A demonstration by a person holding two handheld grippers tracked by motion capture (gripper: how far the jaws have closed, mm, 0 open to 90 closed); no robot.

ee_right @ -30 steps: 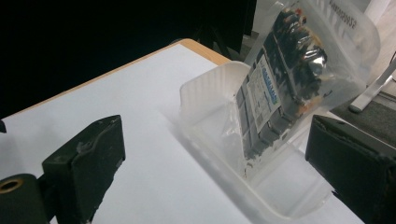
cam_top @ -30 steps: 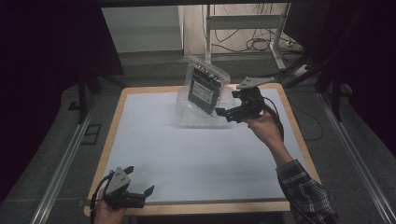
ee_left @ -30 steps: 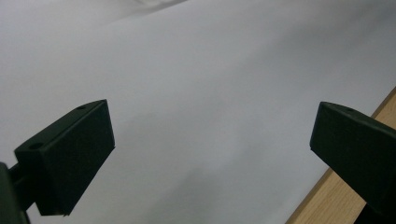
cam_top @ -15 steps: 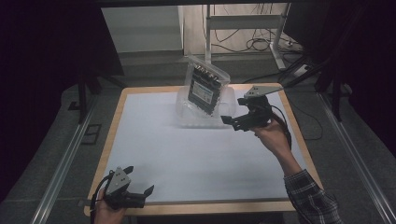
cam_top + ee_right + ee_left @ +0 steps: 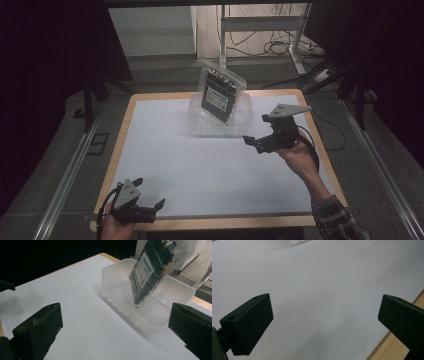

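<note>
A clear plastic bag holding a dark circuit board is standing tilted in a translucent plastic tub — sitting near the table's far edge, right of centre.

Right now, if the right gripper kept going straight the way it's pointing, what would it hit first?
Probably the clear plastic tub with the bagged circuit board leaning in it. The right gripper stands open, nothing between its jaws, with bare white table cover before the tub's near wall.

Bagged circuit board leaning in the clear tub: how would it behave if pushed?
The bagged circuit board stands tilted against the clear tub, so it would probably tip. Its film looks glossy, likely slippery. The thin-walled tub may slide too.
</note>
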